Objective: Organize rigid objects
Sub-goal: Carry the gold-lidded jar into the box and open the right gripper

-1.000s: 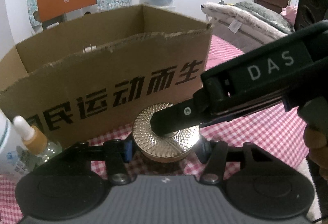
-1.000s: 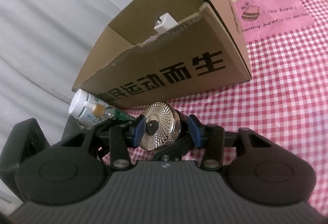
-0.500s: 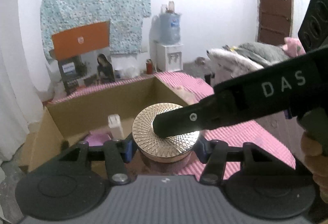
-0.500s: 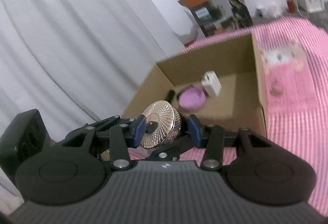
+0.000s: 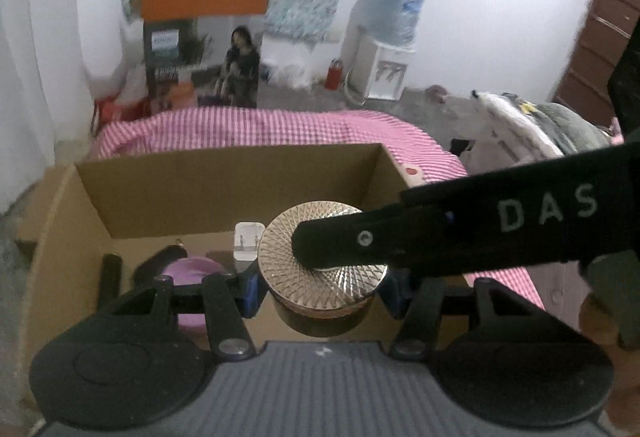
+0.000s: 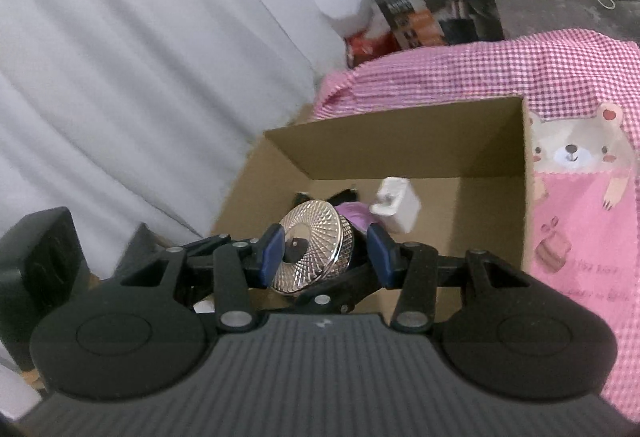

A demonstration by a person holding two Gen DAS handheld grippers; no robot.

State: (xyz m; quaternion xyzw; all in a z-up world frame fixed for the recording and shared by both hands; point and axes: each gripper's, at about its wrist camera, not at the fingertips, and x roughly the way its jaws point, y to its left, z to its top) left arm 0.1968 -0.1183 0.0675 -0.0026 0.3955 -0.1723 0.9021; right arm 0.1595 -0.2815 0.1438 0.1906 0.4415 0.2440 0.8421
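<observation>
We hold a squat round jar with a faceted gold metal lid (image 5: 322,261) between both claws, in the air above the open brown cardboard box (image 5: 224,197). The left gripper (image 5: 320,287) is clamped across the jar's dark body, blue pads on either flank. The right gripper (image 6: 326,253) pinches it from lid top to base; in the left wrist view one of its black fingers (image 5: 340,243) lies flat across the lid. Neither claw is slack.

We judge the jar stiff and fairly heavy for its size, probably glass or thick plastic under a metal lid. The gold facets look slick, so a pad on the lid alone could slide. The body's side wall is the surer hold, and the lid-to-base pinch keeps it from tipping. A drop might crack it, so it wants lowering onto the box floor.

Just ahead of the claws and below them, inside the box, lie a white plug-in charger (image 6: 396,203), a flat purple round case (image 5: 192,271) and a dark stick-like object (image 5: 110,273).

A second ago the jar sat low in front of the box's printed outer wall, beside a dropper bottle. Since then both claws have carried it up and over the rim, and now we look down into the box.
</observation>
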